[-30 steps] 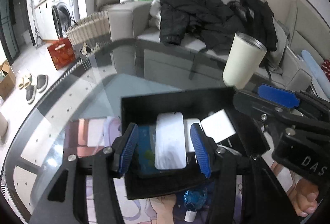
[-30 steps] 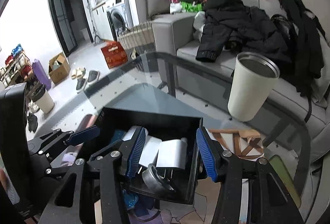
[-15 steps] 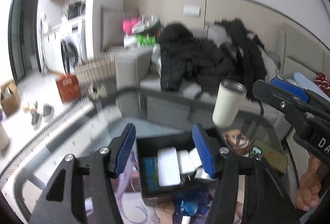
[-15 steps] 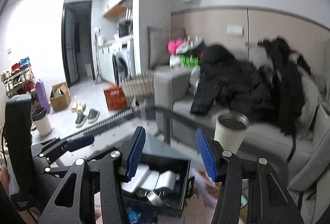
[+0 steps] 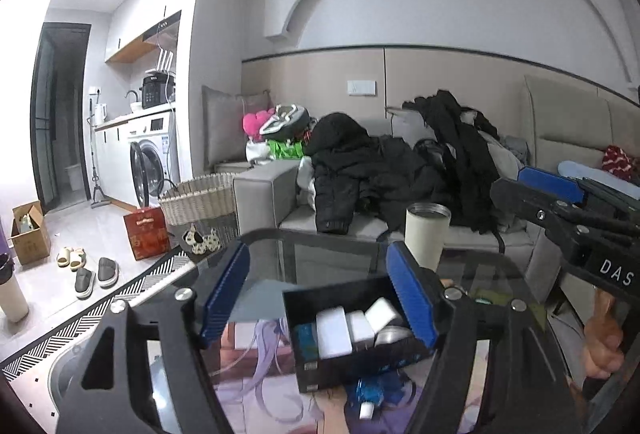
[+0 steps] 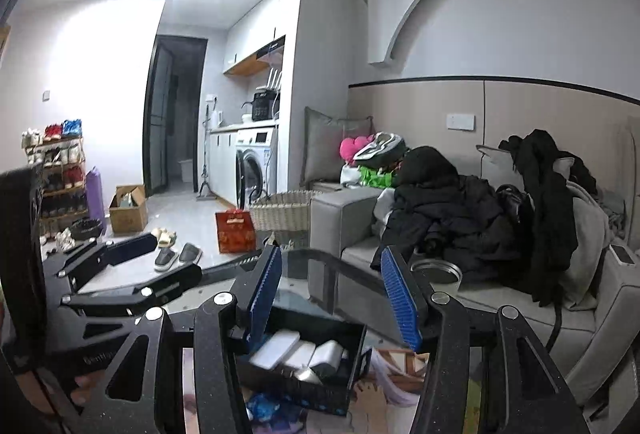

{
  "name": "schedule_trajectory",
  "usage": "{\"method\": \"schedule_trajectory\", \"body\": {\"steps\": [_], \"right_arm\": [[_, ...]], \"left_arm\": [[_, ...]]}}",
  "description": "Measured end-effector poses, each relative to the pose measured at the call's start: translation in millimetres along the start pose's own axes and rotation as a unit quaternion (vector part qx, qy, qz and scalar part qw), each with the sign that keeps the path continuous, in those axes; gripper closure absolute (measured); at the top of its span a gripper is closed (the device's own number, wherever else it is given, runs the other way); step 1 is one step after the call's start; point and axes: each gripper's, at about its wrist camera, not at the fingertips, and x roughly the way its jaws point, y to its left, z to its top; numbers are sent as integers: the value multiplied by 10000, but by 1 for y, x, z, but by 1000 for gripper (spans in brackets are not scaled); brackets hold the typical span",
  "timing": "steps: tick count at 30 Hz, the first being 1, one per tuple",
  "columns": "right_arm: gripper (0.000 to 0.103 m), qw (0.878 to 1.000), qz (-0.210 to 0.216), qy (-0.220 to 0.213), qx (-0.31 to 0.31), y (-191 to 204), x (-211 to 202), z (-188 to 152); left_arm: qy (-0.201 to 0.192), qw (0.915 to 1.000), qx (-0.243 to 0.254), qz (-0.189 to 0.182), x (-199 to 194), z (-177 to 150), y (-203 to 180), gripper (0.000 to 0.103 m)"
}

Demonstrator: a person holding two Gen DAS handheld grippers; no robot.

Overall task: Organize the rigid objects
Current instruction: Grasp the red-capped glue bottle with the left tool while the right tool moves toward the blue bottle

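Observation:
A black open box (image 5: 304,374) stands on the glass table (image 5: 332,258) and holds several white blocks (image 5: 331,330), a blue item and a metal piece. It also shows in the right wrist view (image 6: 316,390). My left gripper (image 5: 316,294) is open and empty, raised above and in front of the box. My right gripper (image 6: 332,298) is open and empty, also raised above the box. A cream tumbler (image 5: 426,234) stands on the table behind the box, apart from both grippers.
A grey sofa (image 5: 264,190) piled with black coats (image 5: 368,166) stands behind the table. A wicker basket (image 5: 200,198), a red box (image 5: 144,232) and slippers (image 5: 96,274) are on the floor at left. A washing machine (image 5: 150,158) stands at the far left.
Both grippers have lifted up and drawn back from the box, so the box looks smaller and lower in both views. Both stay open and empty.

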Motion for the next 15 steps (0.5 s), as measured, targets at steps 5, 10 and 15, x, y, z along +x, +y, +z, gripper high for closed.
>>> {"method": "schedule_trajectory", "body": {"steps": [5, 10, 15], "right_arm": [[50, 9989, 161, 444, 20, -1, 4, -18], [50, 9933, 377, 1092, 52, 1, 20, -34], [50, 9764, 507, 2096, 105, -2, 55, -57]], "left_arm": [[240, 9996, 144, -78, -4, -15, -2, 30], [978, 9948, 126, -264, 10, -34, -4, 30], [1790, 9822, 148, -544, 26, -55, -11, 30]]}}
